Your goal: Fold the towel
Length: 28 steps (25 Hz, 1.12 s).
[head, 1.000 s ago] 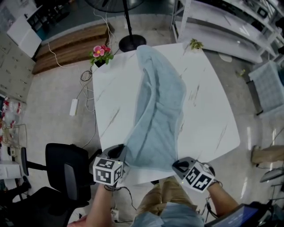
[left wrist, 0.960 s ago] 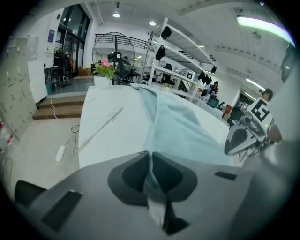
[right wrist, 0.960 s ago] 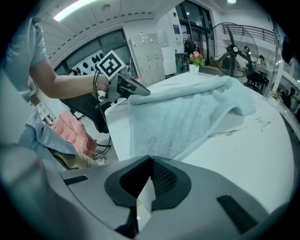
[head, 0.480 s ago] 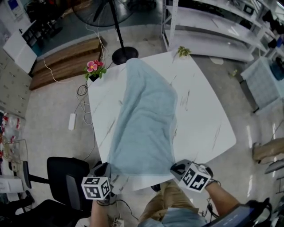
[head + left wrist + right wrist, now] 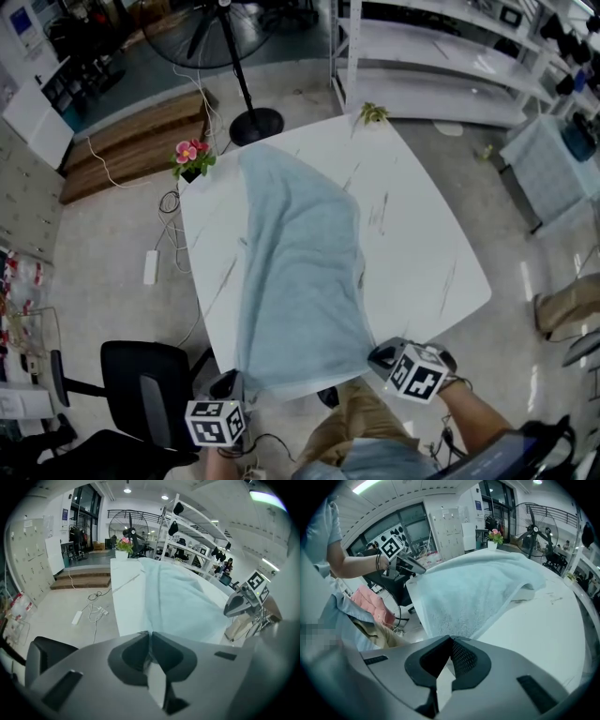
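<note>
On the floor at far left, a black office chair and, farther off, a white power strip. At the far-left corner of the white marbled tabletop, a pot of pink flowers. Just off the tabletop's near-left corner, the left gripper, pointing down and away, jaws drawn narrow and clamped on the near-left corner of the towel, a thin fold of cloth caught between them. Behind the tabletop, on the floor, the round black base and pole of a standing fan. Laid lengthwise down the left half of the tabletop, the pale blue towel itself: far end flat near the fan-side edge, widening toward the near edge and pulled out there between the two grippers. At the tabletop's far corner, a small green plant. At the near edge, right of the towel, the right gripper, jaws closed tight on the towel's near-right corner, cloth rising away from them across the tabletop. Beyond, at far right, white shelving.
</note>
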{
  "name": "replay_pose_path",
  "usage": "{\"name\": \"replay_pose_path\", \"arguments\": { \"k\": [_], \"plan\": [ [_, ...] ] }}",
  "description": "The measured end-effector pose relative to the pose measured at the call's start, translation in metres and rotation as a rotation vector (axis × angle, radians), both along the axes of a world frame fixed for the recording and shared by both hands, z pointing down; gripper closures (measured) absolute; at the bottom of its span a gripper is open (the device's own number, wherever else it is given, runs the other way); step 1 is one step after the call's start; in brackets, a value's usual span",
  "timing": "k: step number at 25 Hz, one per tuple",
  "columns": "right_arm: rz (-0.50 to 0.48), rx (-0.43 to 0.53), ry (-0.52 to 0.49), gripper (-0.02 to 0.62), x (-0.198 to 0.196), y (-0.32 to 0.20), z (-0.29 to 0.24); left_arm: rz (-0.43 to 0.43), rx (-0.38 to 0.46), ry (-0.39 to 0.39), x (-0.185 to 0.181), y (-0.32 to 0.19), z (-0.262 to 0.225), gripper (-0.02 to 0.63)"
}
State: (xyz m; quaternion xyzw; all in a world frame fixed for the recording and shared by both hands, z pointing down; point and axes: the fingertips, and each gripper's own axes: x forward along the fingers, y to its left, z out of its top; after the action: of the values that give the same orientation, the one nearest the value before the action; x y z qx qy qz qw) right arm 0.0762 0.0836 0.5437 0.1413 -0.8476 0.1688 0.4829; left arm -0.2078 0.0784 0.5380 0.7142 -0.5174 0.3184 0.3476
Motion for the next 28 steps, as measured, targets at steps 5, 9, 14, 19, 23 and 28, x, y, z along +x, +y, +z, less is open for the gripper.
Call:
{"name": "replay_pose_path", "arguments": {
  "k": [5,9,14,19,23,28],
  "plan": [
    [0.015,0.002,0.004,0.583,0.007,0.004,0.0,-0.033,0.006,0.009,0.009,0.013,0.0,0.578],
    [0.104,0.028,-0.026,0.578,0.005,-0.009,-0.009,-0.059,0.066,0.056,0.007,-0.001,-0.026,0.492],
    [0.249,0.066,-0.25,0.506,-0.004,-0.051,-0.071,-0.059,0.193,0.091,0.007,-0.034,-0.088,0.42],
    [0.326,0.217,-0.344,0.483,-0.003,-0.13,-0.13,0.002,0.338,0.14,0.039,-0.099,-0.144,0.42],
    [0.367,0.298,-0.414,0.471,-0.003,-0.207,-0.168,0.052,0.441,0.169,0.073,-0.173,-0.185,0.422],
    [0.368,0.323,-0.414,0.459,-0.003,-0.293,-0.171,0.101,0.464,0.189,0.113,-0.254,-0.191,0.425]
  ]
}}
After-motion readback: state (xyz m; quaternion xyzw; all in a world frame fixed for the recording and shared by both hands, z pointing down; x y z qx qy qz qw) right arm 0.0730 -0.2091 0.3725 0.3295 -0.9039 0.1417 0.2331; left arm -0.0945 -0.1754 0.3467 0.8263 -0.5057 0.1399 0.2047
